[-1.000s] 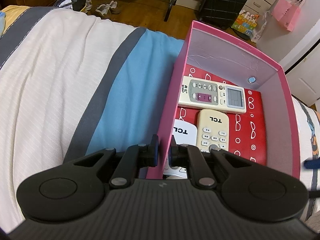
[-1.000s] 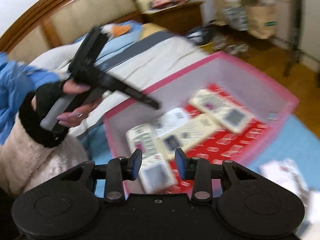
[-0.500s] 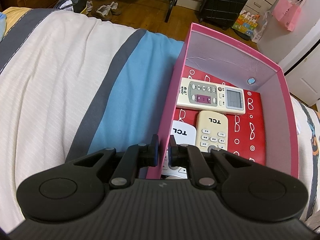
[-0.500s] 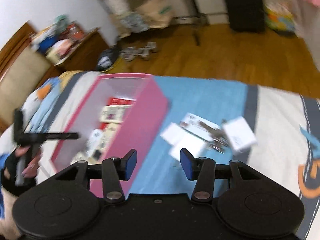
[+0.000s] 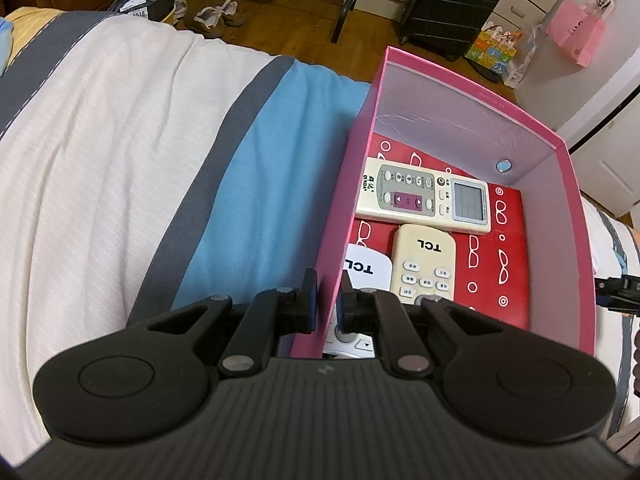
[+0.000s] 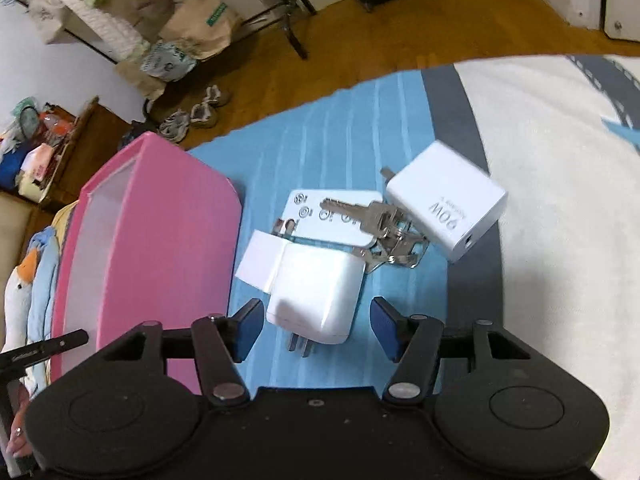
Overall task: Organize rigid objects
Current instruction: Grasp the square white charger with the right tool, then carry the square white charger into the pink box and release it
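Observation:
My left gripper (image 5: 326, 304) is shut on the left wall of a pink box (image 5: 354, 184) that sits on the bed. Inside lie a cream remote with a screen (image 5: 424, 196), a cream TCL remote (image 5: 424, 260) and a white TCL remote (image 5: 366, 268). My right gripper (image 6: 314, 330) is open, its fingers on either side of a white plug charger (image 6: 316, 296) on the blue stripe. Beyond it lie a white adapter (image 6: 332, 216), a bunch of keys (image 6: 384, 232) and a white 90W charger (image 6: 446, 204). The pink box (image 6: 160, 240) stands to its left.
The bed has a white, grey and blue striped cover (image 5: 120, 160). Past its edge is a wooden floor with shoes (image 5: 212, 16), a black suitcase (image 5: 452, 4) and a pink bag (image 5: 576, 32). A goose plush (image 6: 20, 292) lies at the left of the right wrist view.
My right gripper has swung from the box over to the chargers, come down close to them and opened wider. My left gripper has kept its hold on the box wall.

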Action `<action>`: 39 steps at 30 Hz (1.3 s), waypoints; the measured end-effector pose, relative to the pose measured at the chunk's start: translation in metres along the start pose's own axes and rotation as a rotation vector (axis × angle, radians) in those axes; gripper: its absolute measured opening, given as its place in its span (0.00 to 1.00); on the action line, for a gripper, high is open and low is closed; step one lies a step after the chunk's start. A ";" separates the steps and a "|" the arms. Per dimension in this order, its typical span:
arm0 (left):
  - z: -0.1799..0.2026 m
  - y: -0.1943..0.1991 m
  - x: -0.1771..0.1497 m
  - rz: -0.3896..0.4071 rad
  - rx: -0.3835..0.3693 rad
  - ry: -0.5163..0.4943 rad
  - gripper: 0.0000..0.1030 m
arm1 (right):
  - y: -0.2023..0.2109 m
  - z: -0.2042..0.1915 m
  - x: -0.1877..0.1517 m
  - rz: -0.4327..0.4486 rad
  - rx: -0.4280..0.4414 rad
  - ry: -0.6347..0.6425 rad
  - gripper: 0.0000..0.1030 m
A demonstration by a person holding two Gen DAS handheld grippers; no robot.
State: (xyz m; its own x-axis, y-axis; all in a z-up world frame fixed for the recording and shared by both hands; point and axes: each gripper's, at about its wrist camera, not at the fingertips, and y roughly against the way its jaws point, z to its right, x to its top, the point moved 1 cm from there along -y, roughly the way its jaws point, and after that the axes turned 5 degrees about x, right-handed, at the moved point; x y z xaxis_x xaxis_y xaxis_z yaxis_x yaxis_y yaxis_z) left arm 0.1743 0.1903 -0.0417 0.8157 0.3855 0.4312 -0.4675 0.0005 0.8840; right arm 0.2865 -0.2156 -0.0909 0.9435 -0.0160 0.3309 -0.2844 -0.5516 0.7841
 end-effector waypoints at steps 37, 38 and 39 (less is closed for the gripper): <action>0.003 0.000 0.000 0.003 0.022 -0.021 0.08 | -0.001 -0.036 -0.038 -0.070 -0.272 0.385 0.65; 0.004 0.000 -0.001 0.003 0.024 -0.023 0.08 | 0.003 -0.038 -0.037 -0.059 -0.260 0.388 0.65; 0.004 0.000 -0.001 0.004 0.027 -0.027 0.08 | 0.006 -0.040 -0.037 -0.050 -0.249 0.388 0.65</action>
State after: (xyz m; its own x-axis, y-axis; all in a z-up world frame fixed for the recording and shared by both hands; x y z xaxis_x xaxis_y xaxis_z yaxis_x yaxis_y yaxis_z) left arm 0.1753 0.1865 -0.0415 0.8228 0.3607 0.4392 -0.4618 -0.0260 0.8866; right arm 0.2429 -0.1851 -0.0776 0.8374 0.3449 0.4241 -0.3168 -0.3261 0.8907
